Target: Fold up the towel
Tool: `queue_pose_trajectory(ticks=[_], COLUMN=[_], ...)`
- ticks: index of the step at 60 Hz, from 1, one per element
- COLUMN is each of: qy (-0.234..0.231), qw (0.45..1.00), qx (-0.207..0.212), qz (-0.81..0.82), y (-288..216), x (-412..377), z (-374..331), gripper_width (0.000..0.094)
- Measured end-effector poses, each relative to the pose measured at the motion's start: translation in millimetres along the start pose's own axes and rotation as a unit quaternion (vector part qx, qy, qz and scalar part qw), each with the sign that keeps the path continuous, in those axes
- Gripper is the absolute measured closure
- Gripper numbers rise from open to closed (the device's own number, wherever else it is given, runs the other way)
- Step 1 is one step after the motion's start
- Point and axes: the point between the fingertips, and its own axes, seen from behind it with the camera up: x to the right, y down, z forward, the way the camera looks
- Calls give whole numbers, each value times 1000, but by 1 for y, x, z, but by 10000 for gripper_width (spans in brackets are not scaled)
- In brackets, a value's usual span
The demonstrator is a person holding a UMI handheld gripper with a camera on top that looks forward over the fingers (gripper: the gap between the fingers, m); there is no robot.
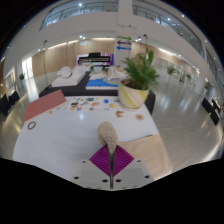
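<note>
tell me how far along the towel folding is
Early. Done: no finished fold shows; the beige towel lies mostly flat on the white table. In hand: a bunched towel corner rises at the tips of the gripper. Left: probably carrying that corner across and flattening the fold.

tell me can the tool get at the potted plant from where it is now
Probably yes. The potted plant stands beyond the tool, near the table's far edge. Only small flat items lie between. However, a beige object is between the tool's fingers.
</note>
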Motion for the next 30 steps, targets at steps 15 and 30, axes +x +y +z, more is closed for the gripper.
queue_pose_trajectory(ticks=[15,30], qy=[29,47], qw=[1000,999], qx=[-10,-16], qz=[3,16], y=[17,39], x=[145,209], z=[37,25], gripper_width=[908,78])
